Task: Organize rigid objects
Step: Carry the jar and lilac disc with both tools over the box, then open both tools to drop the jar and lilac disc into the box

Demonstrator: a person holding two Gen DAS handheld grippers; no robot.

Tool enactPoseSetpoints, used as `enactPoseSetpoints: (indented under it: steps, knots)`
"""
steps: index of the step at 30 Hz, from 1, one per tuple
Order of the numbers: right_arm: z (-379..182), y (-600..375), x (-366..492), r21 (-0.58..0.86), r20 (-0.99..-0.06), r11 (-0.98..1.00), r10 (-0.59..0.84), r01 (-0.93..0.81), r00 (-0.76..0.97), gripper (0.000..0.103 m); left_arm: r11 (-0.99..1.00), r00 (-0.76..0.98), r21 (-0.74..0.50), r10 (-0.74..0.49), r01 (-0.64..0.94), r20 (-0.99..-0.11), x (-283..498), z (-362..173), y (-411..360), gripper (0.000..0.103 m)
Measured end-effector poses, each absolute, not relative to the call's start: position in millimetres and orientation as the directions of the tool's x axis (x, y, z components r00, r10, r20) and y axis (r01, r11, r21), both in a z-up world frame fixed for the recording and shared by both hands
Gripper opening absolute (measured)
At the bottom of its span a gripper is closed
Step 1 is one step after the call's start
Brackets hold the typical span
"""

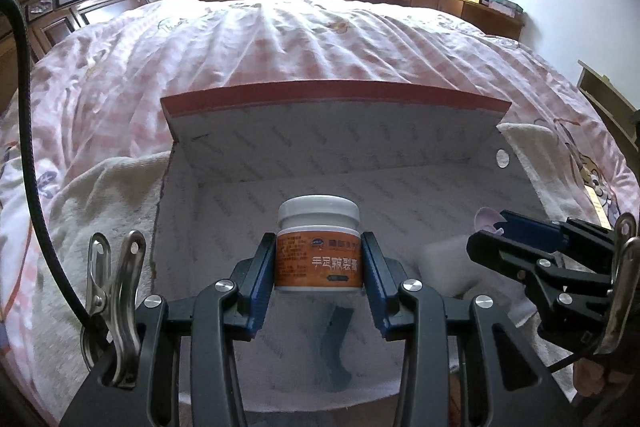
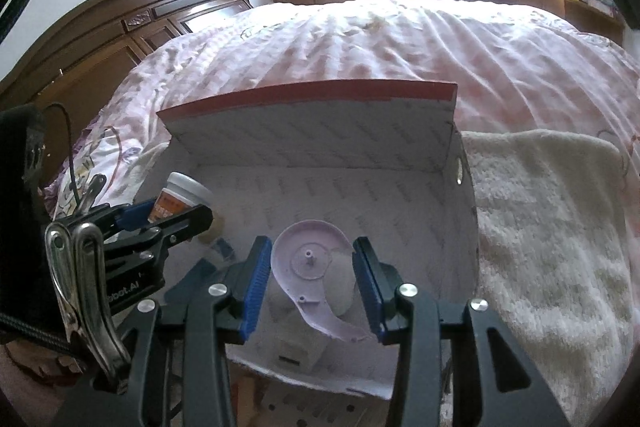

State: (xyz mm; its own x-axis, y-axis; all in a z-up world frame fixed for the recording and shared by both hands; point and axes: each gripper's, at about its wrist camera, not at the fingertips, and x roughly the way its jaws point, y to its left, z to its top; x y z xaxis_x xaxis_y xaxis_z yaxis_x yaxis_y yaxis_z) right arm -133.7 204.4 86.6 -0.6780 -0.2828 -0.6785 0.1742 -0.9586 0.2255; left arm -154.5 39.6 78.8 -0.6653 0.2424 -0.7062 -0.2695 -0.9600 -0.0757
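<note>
left wrist view:
left gripper (image 1: 319, 261): jaws closed on the jar, one blue pad against each side of its orange label
jar (image 1: 318, 247): white lid, orange label, held upright above the floor of the box
box (image 1: 280, 155): open cardboard box on the bed, lid flap standing up at the far side with a red edge
dark blue piece (image 1: 334, 343): lies on the box floor, below the jar
right gripper (image 1: 496, 233): comes in from the right over the box; from here i cannot tell how its jaws stand
blanket (image 1: 92, 187): cream, fuzzy, under the box

right wrist view:
right gripper (image 2: 312, 283): jaws apart, holding nothing, one on each side of the lilac part
lilac part (image 2: 310, 267): round plastic piece with a curved tail, lying in the box
white block (image 2: 296, 351): on the box floor, near the front edge
left gripper (image 2: 168, 219): at the left, clamped on the jar (image 2: 180, 197) over the box's left side
bed cover (image 2: 400, 43): pink check, beyond the box
</note>
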Motion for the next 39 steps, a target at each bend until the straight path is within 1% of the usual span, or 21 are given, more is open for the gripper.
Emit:
enactPoseSetpoints:
  steps: [13, 15, 19, 39]
  knots:
    - [78.9, 205.3, -142.0, 0.228, -0.689, -0.961, -0.274, 0.159, -0.671, 0.045, -0.966, -0.641, -0.096, 0.232, -0.241, -0.732, -164.9, 69.7, 39.0, 0.042]
    - [79.7, 204.8, -141.2, 0.229, -0.688, -0.961, -0.274, 0.158, -0.672, 0.048, -0.968, -0.643, -0.091, 0.224, -0.233, -0.732, -165.4, 69.6, 38.7, 0.042]
    - [82.7, 203.0, -139.3, 0.222, -0.685, -0.963, -0.266, 0.153, -0.679, 0.060, -0.971, -0.660, -0.077, 0.212, -0.227, -0.721, -162.0, 73.2, 38.1, 0.042]
    - [99.5, 202.8, -114.4, 0.254, -0.652, -0.954, -0.292, 0.162, -0.699, 0.060, -0.969, -0.683, -0.072, 0.217, -0.235, -0.697, -134.6, 94.8, 32.3, 0.043]
